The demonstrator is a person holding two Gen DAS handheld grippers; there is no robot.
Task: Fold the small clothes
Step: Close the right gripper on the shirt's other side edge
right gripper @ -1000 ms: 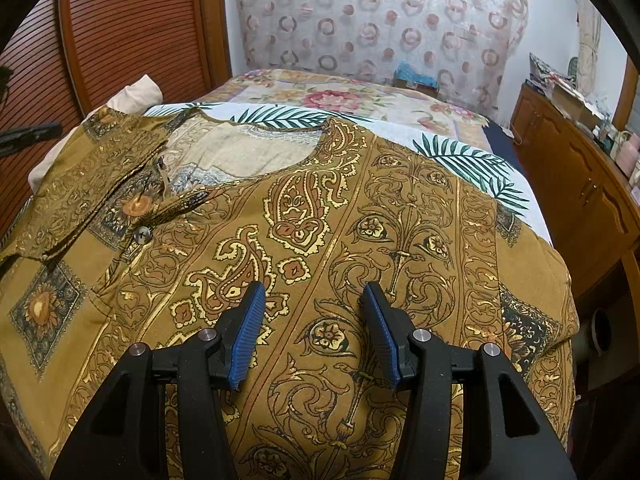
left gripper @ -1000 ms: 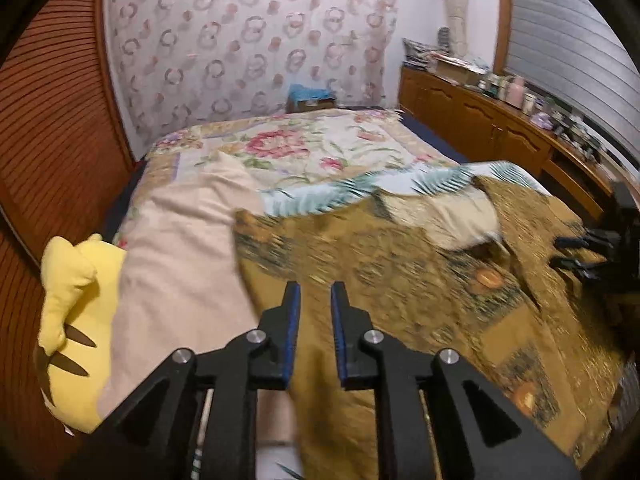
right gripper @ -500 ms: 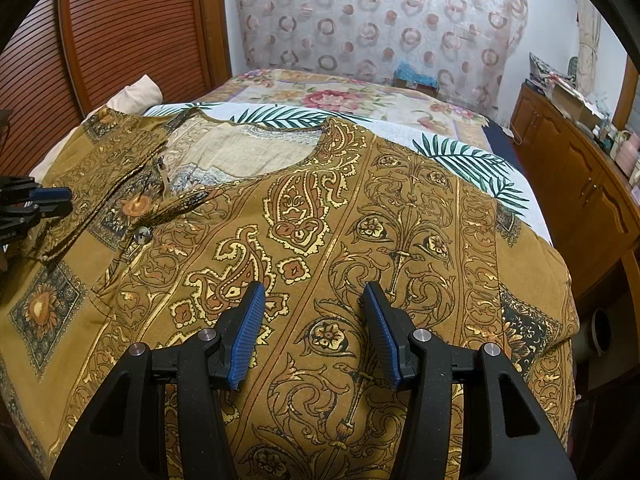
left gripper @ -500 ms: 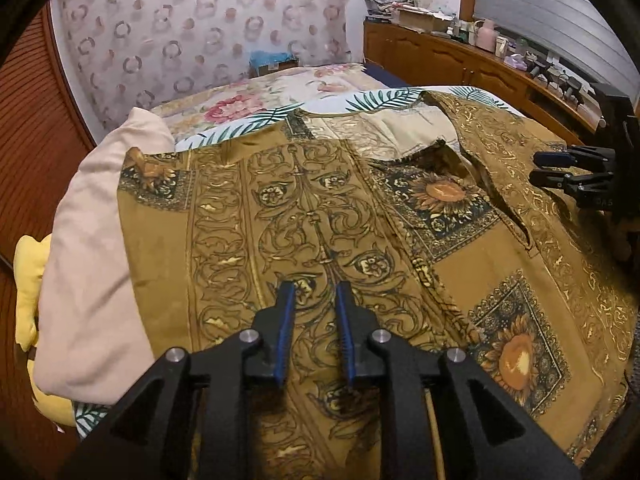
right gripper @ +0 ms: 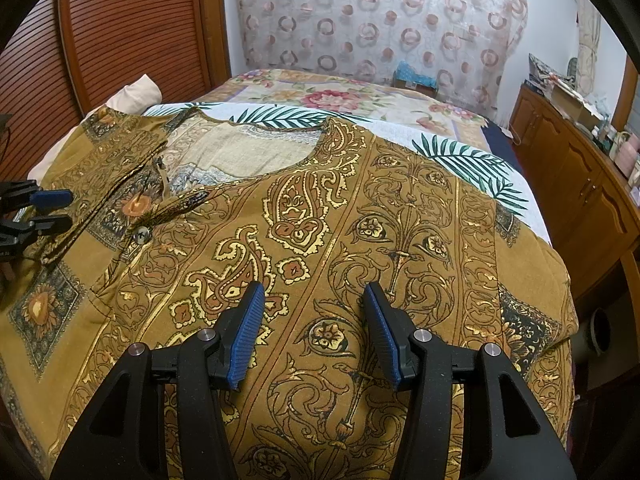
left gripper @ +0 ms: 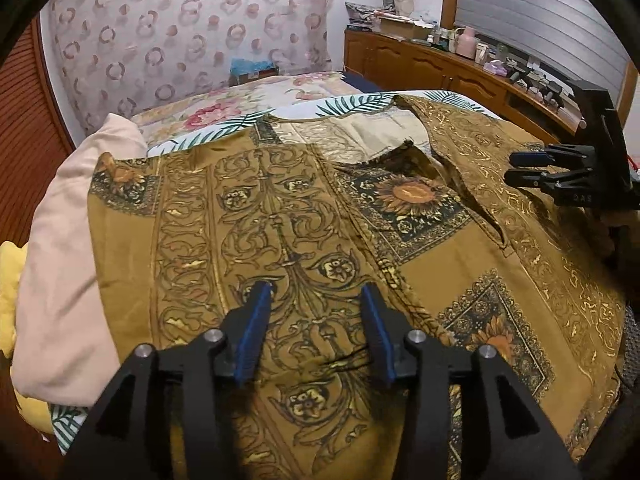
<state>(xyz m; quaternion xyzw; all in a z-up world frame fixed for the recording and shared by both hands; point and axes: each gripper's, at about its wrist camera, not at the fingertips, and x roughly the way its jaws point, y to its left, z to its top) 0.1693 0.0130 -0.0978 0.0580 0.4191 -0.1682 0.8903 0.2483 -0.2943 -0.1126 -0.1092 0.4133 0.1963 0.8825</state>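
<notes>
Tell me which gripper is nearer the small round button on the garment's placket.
Left. The left gripper hangs just beside the round button, over the folded-in panel. The right gripper hovers farther off, above the ochre patterned garment.

Bedroom here: floral bed [right gripper: 360,96], circle-print curtain [right gripper: 380,20] behind it, slatted wood doors [right gripper: 132,28] one side, cluttered wooden cabinets [left gripper: 440,68] under a shuttered window [left gripper: 540,12].

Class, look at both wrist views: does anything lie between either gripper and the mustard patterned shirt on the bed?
Nothing visible: left gripper, jaws opening, and right gripper hover over the bare mustard patterned shirt.
</notes>
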